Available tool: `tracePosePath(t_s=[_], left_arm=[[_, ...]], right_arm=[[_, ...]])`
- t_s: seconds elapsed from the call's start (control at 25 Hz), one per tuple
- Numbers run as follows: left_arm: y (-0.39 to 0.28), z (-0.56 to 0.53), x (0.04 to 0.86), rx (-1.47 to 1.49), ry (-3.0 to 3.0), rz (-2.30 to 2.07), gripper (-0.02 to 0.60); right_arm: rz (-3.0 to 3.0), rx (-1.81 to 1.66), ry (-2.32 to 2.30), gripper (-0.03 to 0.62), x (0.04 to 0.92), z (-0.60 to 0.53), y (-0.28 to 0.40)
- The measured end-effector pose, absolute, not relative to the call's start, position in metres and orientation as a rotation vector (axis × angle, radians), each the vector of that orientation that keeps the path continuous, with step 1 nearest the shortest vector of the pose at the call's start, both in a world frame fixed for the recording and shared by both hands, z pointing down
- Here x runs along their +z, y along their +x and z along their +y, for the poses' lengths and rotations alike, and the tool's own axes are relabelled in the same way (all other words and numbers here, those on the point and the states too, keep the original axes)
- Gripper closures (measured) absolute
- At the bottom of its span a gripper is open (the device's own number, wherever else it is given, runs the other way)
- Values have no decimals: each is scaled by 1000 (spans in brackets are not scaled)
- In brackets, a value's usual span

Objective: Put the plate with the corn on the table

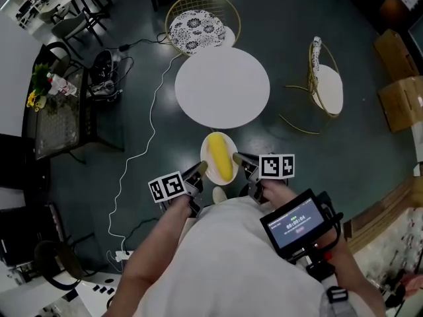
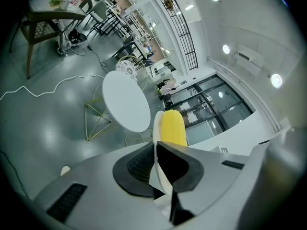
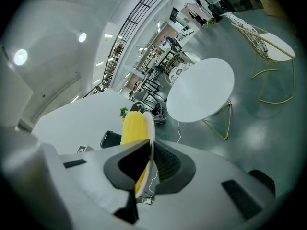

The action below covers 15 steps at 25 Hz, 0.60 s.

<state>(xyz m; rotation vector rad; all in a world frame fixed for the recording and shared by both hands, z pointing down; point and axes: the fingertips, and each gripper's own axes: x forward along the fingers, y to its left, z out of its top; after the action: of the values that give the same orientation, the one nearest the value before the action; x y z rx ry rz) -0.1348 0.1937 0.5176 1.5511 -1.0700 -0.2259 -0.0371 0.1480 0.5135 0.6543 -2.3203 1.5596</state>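
Note:
A small white plate (image 1: 206, 152) with a yellow corn cob (image 1: 219, 156) on it hangs in the air just short of the round white table (image 1: 222, 86). My left gripper (image 1: 198, 172) is shut on the plate's left rim, and my right gripper (image 1: 240, 162) is shut on its right rim. In the left gripper view the plate edge (image 2: 157, 123) and corn (image 2: 172, 128) stick out past the jaws of the gripper (image 2: 154, 159), with the table (image 2: 125, 101) beyond. The right gripper view shows its gripper (image 3: 149, 161), the plate (image 3: 149, 123), the corn (image 3: 133, 125) and the table (image 3: 201, 89).
A gold wire chair with a patterned cushion (image 1: 199, 23) stands behind the table, and another chair (image 1: 326, 84) to its right. A white cable (image 1: 140, 144) runs across the dark floor on the left. A dark side table with flowers (image 1: 56, 107) stands far left. Cardboard boxes (image 1: 401, 98) lie at right.

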Motion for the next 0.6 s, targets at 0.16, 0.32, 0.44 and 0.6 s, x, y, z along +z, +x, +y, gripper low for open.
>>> tracePosePath(t_s=[0.16, 0.32, 0.44, 0.6], left_arm=[[-142, 189, 521, -238, 1529, -1081, 555], [-145, 176, 526, -247, 1509, -1108, 555], [-147, 161, 531, -259, 1482, -1123, 555], [-147, 137, 531, -253, 1482, -1139, 555]], right_arm=[[-2312, 1563, 622, 562, 516, 141, -45], [-2301, 1575, 599, 562, 522, 127, -49], [-2299, 1571, 574, 562, 526, 108, -52], [-2300, 1556, 537, 562, 527, 83, -52]])
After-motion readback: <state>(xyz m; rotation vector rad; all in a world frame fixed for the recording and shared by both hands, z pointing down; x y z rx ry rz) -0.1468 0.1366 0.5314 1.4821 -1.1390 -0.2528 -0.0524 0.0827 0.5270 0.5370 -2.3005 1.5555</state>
